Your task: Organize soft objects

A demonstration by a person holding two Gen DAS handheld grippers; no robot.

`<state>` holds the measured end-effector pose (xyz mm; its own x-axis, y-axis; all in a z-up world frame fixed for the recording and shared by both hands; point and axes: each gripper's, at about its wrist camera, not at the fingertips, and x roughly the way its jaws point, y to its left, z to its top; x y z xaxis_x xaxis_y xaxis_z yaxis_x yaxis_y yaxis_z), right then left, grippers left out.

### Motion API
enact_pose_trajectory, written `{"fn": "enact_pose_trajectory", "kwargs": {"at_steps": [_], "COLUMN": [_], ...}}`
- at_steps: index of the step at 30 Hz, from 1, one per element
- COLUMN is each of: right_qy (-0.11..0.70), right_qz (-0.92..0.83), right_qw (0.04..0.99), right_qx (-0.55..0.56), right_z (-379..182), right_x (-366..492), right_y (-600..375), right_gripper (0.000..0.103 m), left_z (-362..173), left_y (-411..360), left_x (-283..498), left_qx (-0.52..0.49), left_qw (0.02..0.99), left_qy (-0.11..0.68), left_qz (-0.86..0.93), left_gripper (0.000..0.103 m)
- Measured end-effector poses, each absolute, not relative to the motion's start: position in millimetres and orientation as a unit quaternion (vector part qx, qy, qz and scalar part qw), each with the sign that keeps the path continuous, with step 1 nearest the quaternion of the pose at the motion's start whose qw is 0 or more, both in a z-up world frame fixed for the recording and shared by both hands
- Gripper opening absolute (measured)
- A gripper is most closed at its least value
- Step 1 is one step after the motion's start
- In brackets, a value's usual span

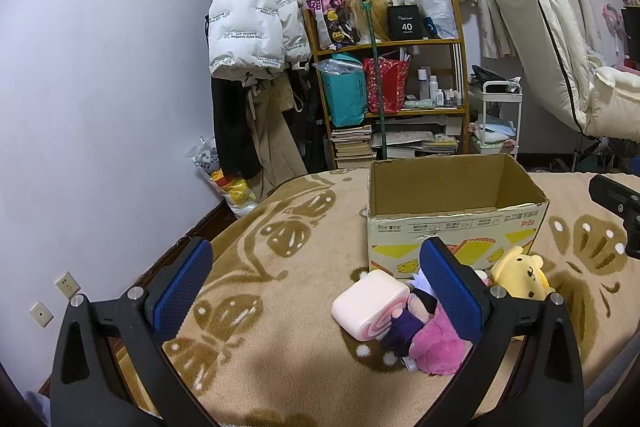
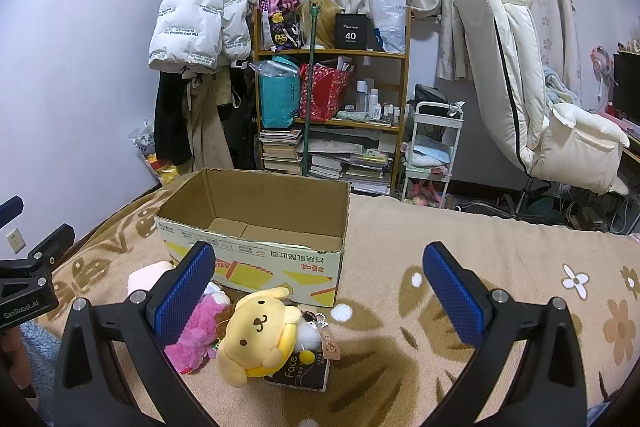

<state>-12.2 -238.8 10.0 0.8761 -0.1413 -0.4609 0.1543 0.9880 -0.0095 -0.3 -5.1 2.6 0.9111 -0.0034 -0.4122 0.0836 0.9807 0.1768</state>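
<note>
An open, empty cardboard box (image 1: 456, 223) (image 2: 256, 243) stands on the bed. In front of it lies a pile of soft toys: a pink roll-cake cushion (image 1: 370, 303) (image 2: 146, 277), a magenta plush (image 1: 434, 347) (image 2: 196, 327), a dark purple doll (image 1: 406, 327), a yellow dog plush (image 1: 520, 273) (image 2: 258, 333) and a small white fluffy charm (image 2: 308, 335) on a dark "Face" packet (image 2: 298, 371). My left gripper (image 1: 316, 287) is open and empty, left of the pile. My right gripper (image 2: 320, 291) is open and empty, above the yellow dog.
The bed has a beige blanket (image 1: 260, 307) (image 2: 480, 267) with brown patterns. Behind it stand a wooden shelf (image 1: 400, 87) (image 2: 332, 99), hanging coats (image 1: 248, 27), a white cart (image 2: 432, 147) and a cream chair (image 2: 520, 75). The wall is to the left.
</note>
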Motion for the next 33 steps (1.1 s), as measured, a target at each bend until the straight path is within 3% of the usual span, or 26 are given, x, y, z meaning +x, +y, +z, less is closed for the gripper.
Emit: {"fn": "enact_pose_trajectory", "kwargs": {"at_steps": [33], "right_qy": [0.239], "right_qz": [-0.078], "right_qw": [0.968], "right_qx": [0.014], "right_z": [9.0], "right_x": [-11.5], "right_y": [-238.9], "right_gripper": [0.103], "left_z": [-3.6], "left_y": [-0.1], "left_x": [1.7], "left_qx": [0.099], "left_qw": [0.972], "left_qy": [0.21], "left_qz": [-0.022], "left_gripper": [0.102]}}
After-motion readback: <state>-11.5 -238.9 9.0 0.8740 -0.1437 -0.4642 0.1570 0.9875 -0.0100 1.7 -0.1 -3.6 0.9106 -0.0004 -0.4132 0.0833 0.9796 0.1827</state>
